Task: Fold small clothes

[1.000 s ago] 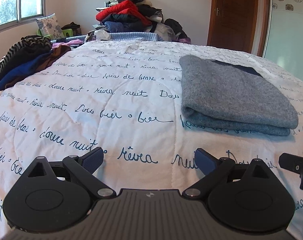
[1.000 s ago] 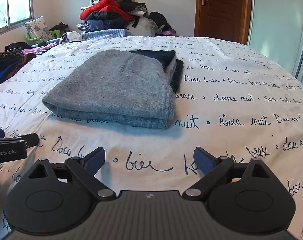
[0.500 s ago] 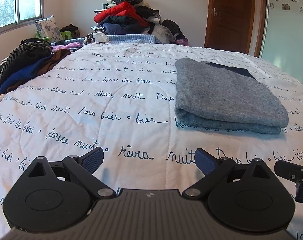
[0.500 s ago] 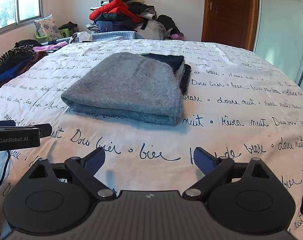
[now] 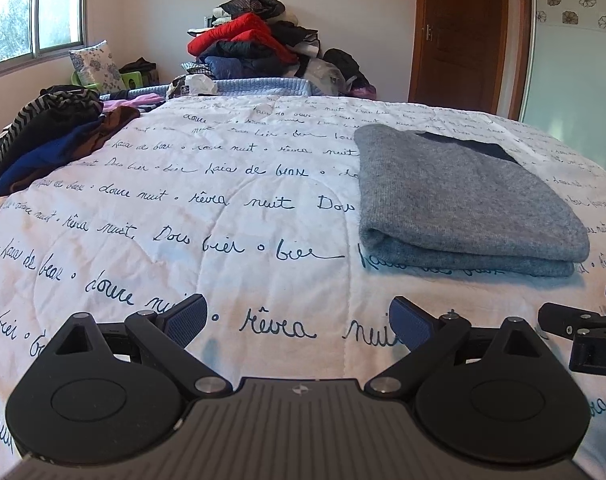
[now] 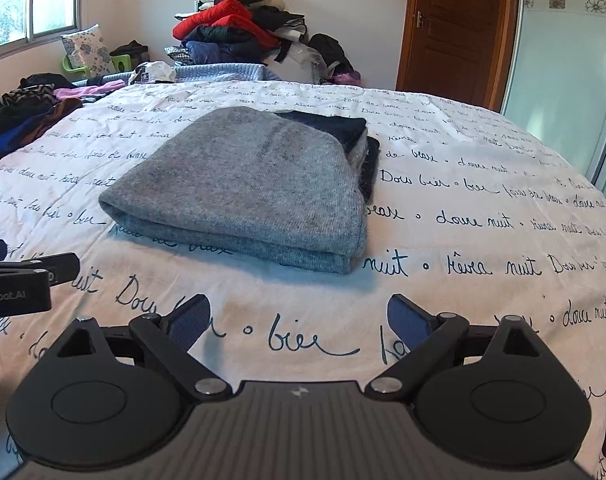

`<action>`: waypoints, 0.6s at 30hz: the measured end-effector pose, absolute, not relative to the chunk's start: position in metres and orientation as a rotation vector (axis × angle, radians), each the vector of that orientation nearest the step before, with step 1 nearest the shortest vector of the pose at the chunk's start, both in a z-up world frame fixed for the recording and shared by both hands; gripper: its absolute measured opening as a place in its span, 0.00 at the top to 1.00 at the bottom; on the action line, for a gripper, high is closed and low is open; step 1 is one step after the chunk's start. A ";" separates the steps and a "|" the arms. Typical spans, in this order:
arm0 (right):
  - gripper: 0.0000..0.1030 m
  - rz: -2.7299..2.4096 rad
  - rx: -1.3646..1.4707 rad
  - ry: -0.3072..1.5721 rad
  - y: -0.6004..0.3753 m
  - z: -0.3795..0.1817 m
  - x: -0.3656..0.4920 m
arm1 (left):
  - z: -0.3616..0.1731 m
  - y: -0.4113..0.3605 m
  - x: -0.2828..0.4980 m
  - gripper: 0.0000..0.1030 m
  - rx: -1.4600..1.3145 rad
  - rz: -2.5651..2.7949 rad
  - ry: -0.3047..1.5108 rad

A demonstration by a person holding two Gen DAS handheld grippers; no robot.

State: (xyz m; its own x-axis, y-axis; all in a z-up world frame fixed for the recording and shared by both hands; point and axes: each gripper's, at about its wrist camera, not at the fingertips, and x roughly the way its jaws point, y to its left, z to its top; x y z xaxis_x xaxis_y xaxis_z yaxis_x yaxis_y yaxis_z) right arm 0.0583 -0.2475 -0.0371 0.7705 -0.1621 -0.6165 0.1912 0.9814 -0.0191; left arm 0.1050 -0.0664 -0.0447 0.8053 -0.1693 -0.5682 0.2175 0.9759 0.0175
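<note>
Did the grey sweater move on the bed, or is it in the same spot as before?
No. The grey sweater lies on the same words of the bedspread as before, with "nuit" at its near corner. Only the camera shifted.

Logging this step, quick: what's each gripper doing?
Left gripper: open, holding nothing.
Right gripper: open, holding nothing.

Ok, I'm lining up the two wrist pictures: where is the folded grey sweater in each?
Left wrist: the folded grey sweater lies right of centre on the bedspread.
Right wrist: it sits near the middle, just left of centre.
Shared landmark: the red garment on the clothes pile at the far wall.
</note>
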 end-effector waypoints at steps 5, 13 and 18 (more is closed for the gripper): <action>0.00 -0.221 0.068 0.709 -0.254 -0.056 0.071 | -0.058 -0.066 0.111 0.07 0.080 -0.209 0.629; 0.00 -0.206 0.120 0.658 -0.263 -0.066 0.063 | -0.066 -0.070 0.113 0.00 0.107 -0.200 0.644; 0.00 -0.213 0.103 0.659 -0.259 -0.066 0.064 | -0.066 -0.068 0.114 0.00 0.091 -0.205 0.648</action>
State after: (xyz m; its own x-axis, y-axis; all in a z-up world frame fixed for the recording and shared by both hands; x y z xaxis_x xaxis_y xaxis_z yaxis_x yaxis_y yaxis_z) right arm 0.0638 -0.2591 -0.0659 0.7699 -0.1635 -0.6169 0.2286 0.9731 0.0274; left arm 0.1140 -0.0682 -0.0665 0.7777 -0.1610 -0.6076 0.2177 0.9758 0.0201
